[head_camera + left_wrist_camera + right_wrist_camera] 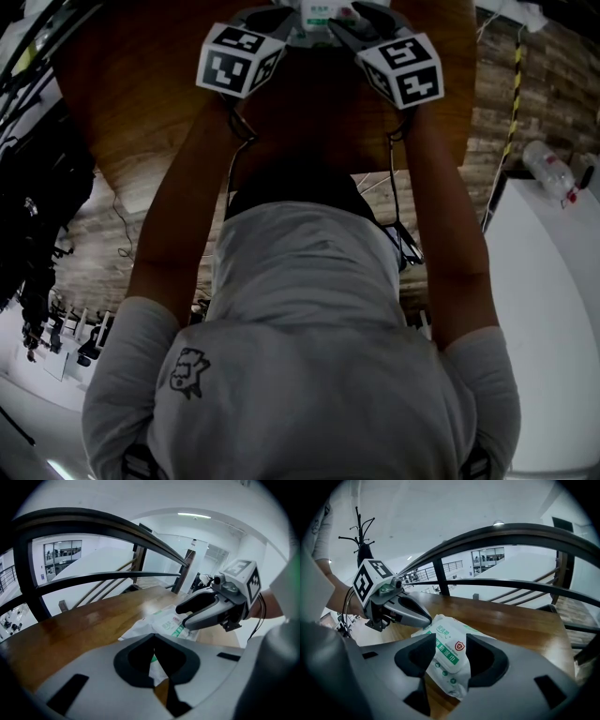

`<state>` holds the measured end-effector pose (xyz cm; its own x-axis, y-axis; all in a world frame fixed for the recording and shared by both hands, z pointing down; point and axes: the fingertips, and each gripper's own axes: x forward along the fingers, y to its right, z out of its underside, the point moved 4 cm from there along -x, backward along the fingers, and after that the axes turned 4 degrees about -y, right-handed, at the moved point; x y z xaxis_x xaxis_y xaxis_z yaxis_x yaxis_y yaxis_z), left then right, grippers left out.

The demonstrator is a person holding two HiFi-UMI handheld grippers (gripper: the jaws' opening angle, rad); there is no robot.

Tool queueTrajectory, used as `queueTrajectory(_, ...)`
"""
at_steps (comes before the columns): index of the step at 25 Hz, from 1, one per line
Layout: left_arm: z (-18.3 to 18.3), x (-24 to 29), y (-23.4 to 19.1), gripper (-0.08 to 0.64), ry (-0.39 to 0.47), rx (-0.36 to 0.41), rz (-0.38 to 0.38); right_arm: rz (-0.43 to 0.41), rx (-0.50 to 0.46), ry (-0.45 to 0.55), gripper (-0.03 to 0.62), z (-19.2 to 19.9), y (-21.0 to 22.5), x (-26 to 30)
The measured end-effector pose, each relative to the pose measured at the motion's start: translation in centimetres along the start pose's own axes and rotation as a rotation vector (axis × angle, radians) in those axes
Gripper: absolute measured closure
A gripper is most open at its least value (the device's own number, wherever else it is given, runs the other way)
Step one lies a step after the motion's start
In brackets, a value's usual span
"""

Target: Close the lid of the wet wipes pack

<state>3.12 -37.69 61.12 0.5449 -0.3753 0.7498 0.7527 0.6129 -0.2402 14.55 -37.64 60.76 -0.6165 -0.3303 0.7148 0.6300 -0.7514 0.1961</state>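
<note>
Lid (450, 651) of the wet wipes pack (454, 681), well in from the tabletop's (520, 625) near edge, already looks flat, so probably only pressing remains; right tool (451, 641) straddles the pack, jaws apart, while left tool (153, 637), jaws together, touches its edge.

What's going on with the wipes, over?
Left gripper shut on wet wipes pack edge. Right gripper open, jaws over the pack. Lid looks flat. Nothing in the way.
</note>
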Motion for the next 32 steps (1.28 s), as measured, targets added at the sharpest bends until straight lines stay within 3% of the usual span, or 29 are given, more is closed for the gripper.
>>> queueTrajectory(17,-1.1,-6.2,5.2,0.546,0.061,0.066,-0.032,0.020,-0.033,0.090,0.382,-2.2,-2.5,-8.5)
queueTrajectory(32,-3.5,-13.4,13.1,0.546,0.200,0.102,-0.074,0.028,-0.033,0.218,0.414,-3.2,-7.8,-18.8)
